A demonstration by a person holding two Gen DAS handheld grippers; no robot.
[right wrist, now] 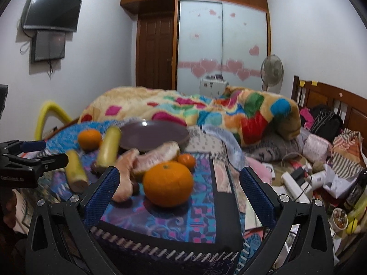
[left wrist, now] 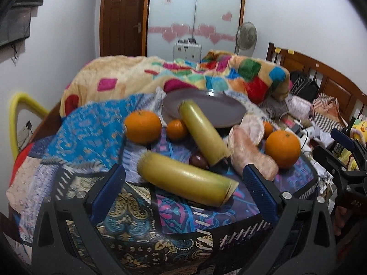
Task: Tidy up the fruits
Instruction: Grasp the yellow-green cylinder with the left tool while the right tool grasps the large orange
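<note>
Fruit lies on a patterned cloth (left wrist: pixel 146 208) on a bed. In the left wrist view a yellow-green cane piece (left wrist: pixel 185 180) lies just ahead of my open, empty left gripper (left wrist: pixel 183 178); a second piece (left wrist: pixel 203 131) leans toward a purple plate (left wrist: pixel 220 105). Oranges sit at left (left wrist: pixel 143 126), centre (left wrist: pixel 176 129) and right (left wrist: pixel 282 149), with pomelo segments (left wrist: pixel 250 153) and a dark fruit (left wrist: pixel 198 160) between. My right gripper (right wrist: pixel 179 181) is open and empty, a big orange (right wrist: pixel 168 184) between its fingers without touching. The plate (right wrist: pixel 153 137) and pomelo (right wrist: pixel 158 155) lie beyond.
A bright patchwork quilt (left wrist: pixel 183 75) is heaped behind the plate. Clutter, cables and bags (right wrist: pixel 316 171) cover the bed's right side by the wooden headboard (right wrist: pixel 332 100). A yellow chair back (left wrist: pixel 20 116) stands at left. The other gripper shows at each view's edge (right wrist: pixel 23 165).
</note>
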